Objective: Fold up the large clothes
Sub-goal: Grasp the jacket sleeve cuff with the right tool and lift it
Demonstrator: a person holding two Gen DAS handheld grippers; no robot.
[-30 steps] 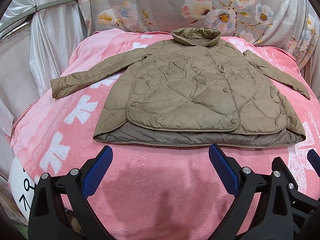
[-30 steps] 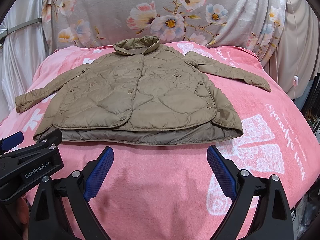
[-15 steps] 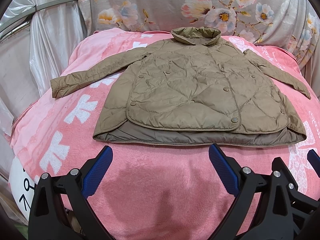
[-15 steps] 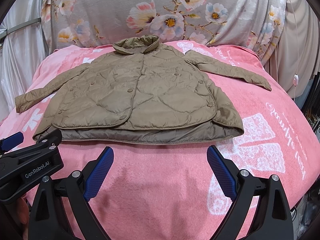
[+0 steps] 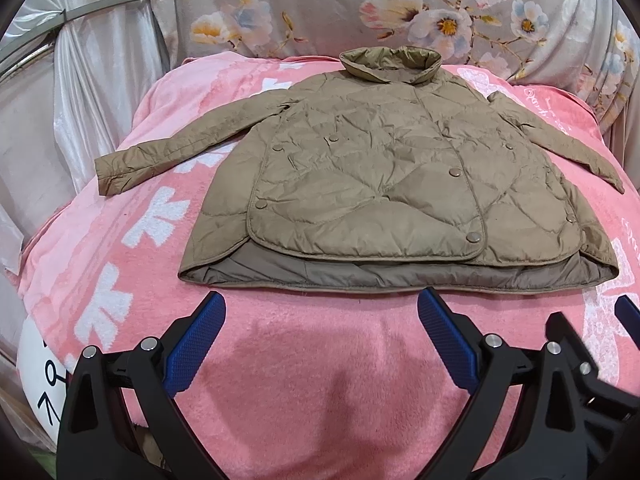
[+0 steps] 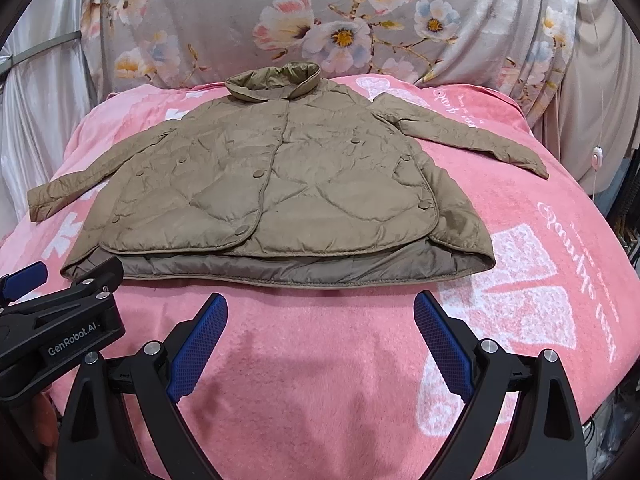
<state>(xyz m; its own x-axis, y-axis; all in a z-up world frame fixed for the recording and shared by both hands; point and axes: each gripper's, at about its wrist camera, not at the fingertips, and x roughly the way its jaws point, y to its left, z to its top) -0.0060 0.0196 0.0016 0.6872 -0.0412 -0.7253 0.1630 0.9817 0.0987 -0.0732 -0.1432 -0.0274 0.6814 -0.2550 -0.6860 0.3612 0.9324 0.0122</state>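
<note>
Above the near edge of a pink blanket [image 5: 320,360]: left hand-held gripper [image 5: 320,336], blue pads spread wide, holding nothing; right hand-held gripper [image 6: 320,336], likewise spread and empty, just beside the left one. Beyond both, apart from the fingertips: one olive quilted jacket [image 5: 384,184], lying flat, front up, snapped closed, collar [image 5: 390,64] at the far end, hem nearest, both sleeves stretched out to the sides. Behind: grey floral fabric [image 6: 320,20], draped.

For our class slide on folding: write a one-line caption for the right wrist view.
Open right gripper hovers before an unfolded tan quilted jacket on a pink blanket.
</note>
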